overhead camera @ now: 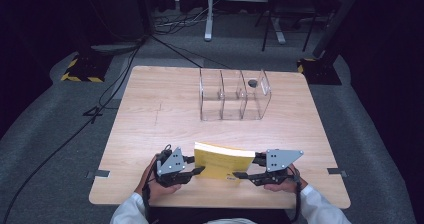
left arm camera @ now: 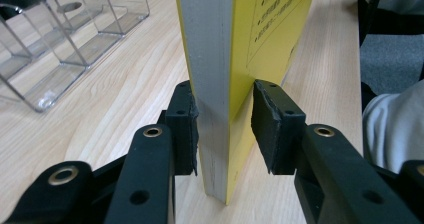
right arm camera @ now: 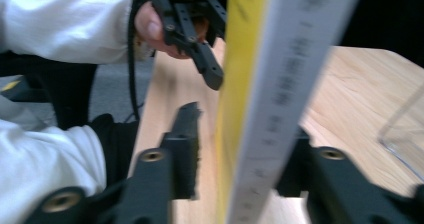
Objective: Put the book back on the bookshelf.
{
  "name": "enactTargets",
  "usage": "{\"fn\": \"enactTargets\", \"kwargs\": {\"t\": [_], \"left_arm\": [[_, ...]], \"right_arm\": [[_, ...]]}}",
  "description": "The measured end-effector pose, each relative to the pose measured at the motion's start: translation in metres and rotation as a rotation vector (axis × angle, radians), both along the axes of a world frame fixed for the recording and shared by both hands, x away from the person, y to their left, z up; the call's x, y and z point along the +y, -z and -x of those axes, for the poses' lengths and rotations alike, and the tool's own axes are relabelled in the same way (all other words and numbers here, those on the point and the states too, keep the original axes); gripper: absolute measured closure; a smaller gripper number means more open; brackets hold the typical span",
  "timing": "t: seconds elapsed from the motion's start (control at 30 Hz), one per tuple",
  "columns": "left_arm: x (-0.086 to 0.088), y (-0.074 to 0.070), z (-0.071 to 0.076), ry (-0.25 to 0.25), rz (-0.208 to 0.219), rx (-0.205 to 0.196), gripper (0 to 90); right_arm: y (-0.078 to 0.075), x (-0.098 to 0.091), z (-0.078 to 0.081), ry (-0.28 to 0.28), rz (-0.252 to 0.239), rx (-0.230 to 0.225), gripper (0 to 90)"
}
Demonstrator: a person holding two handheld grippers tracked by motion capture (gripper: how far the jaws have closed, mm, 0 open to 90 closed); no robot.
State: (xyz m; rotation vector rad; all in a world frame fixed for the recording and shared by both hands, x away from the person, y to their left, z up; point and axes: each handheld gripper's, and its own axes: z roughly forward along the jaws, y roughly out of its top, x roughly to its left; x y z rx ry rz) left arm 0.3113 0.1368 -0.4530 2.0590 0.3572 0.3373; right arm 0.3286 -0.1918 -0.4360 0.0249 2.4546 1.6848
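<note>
— What's going on down there?

— The yellow book is standing on its edge at the near side of the tabletop, right in front of the person, one gripper at each end of it.

— Have they got it, then?

— Partly, I'd say. In the left gripper view the left gripper has its jaws either side of the book's grey spine end; one pad sits against it, the other stands a little off the yellow cover. So the jaws are narrow but not clamped.

— And the other side?

— The right gripper straddles the opposite end. One jaw shows a clear gap to the cover, and the far jaw is hidden behind the book, so no firm grip that I can see.

— Where is it headed?

— My guess is the clear organizer farther back on the tabletop. It has three upright slots, all looking empty of books.

— So how far along?

— Early. The book is upright and bracketed, but a proper squeeze, the lift, the carry and slotting it in all remain.
</note>
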Motion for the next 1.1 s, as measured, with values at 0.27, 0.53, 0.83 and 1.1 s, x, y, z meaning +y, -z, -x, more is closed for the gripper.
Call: {"fn": "enactTargets", "kwargs": {"t": [0.27, 0.53, 0.83, 1.1], "left_arm": [[-0.029, 0.001, -0.008, 0.027, -0.004, -0.024, 64.7], [-0.049, 0.001, -0.024, 0.045, 0.001, -0.027, 63.2], [-0.073, 0.002, -0.043, 0.004, 0.014, -0.019, 58.9], [-0.055, -0.004, -0.042, -0.109, 0.009, -0.005, 36.1]], "right_arm": [[0.004, -0.021, 0.001, 0.059, -0.022, 0.029, 64.4], [0.004, -0.03, 0.003, 0.163, 0.007, -0.003, 73.3], [0.004, -0.043, -0.001, 0.277, 0.003, -0.016, 75.6], [0.004, -0.052, -0.006, 0.334, -0.014, -0.007, 75.9]]}}
